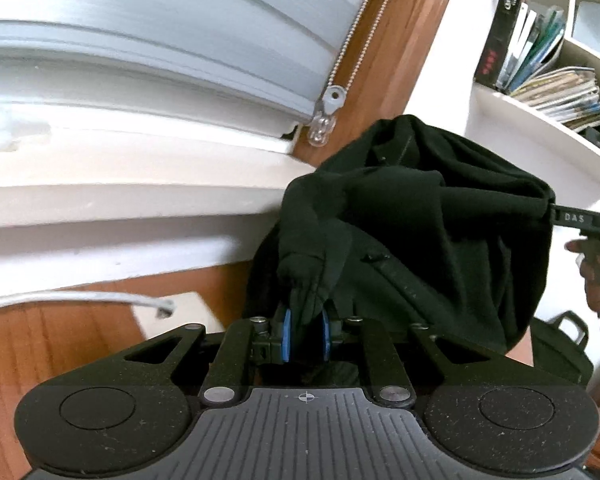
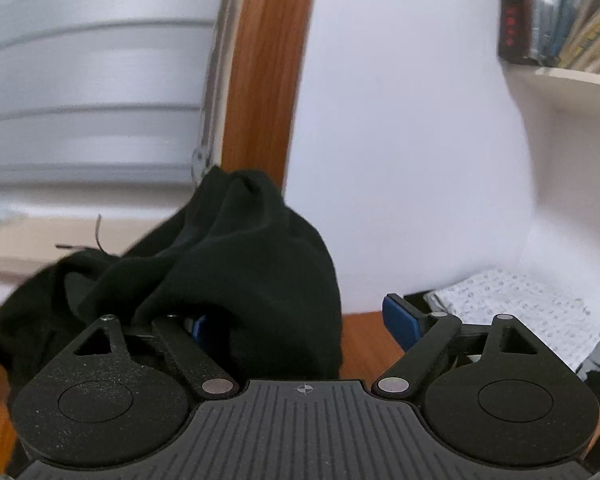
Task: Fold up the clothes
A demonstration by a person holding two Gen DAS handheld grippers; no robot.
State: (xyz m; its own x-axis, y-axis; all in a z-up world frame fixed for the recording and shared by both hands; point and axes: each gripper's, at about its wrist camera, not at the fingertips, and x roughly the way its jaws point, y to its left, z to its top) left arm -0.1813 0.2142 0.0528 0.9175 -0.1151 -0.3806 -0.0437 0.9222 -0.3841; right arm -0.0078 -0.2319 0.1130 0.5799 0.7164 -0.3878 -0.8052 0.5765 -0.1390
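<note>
Black soft fabric garment (image 1: 420, 216) hangs bunched in the air in front of the white window blind (image 1: 140, 20) and the wooden frame (image 1: 400, 40), and the left gripper (image 1: 306, 334) is closed on a fold of it between its blue pads (image 1: 286, 334). In the right wrist view the right gripper (image 2: 300, 324) has its jaws wide apart; the cloth drapes over its left finger and the right blue pad (image 2: 398, 322) is bare. Books (image 1: 532, 40) stand on a white shelf (image 1: 540, 128) at the right
</note>
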